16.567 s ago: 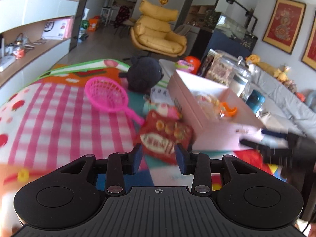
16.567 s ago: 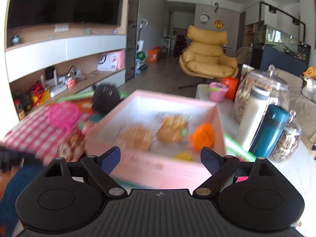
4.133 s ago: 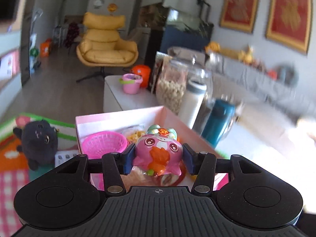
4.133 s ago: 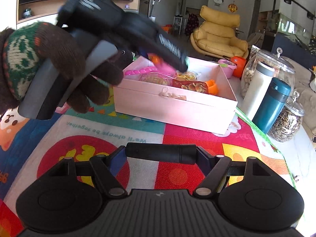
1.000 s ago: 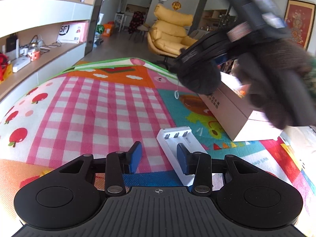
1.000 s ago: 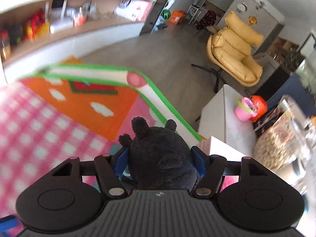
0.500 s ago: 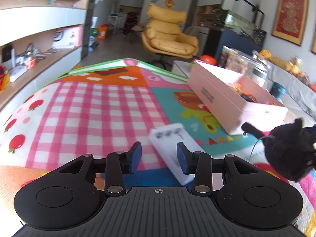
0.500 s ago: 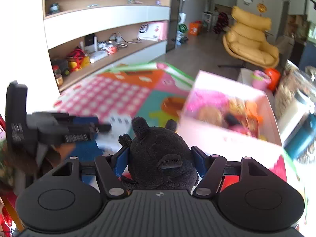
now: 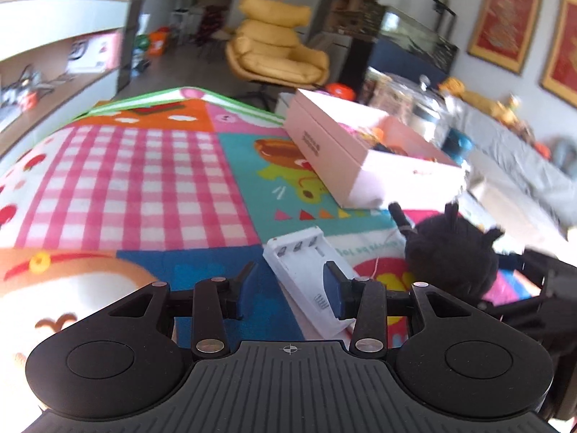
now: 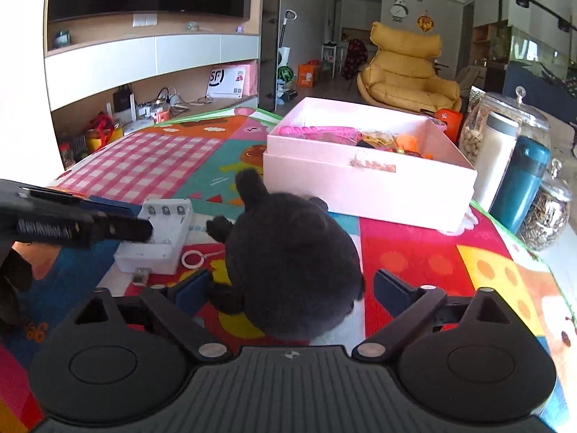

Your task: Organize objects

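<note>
Left gripper [image 9: 288,294], fingers apart astride the white battery charger [image 9: 310,274]: an off-centre closure could skew it; right gripper [image 10: 288,292] parted around the black plush toy [image 10: 292,267].

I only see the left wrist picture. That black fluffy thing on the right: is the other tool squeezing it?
Observer: No. The right gripper is open. Its fingers stand wide apart on either side of the black plush toy, which sits on the mat.
Operator: Anything near the white thing in front of me?
Observer: A small white ring lies on the mat between the white charger and the plush.
Operator: What's inside the pink box?
Observer: The pink box has no lid on. A pink plastic toy lies along its far wall.
</note>
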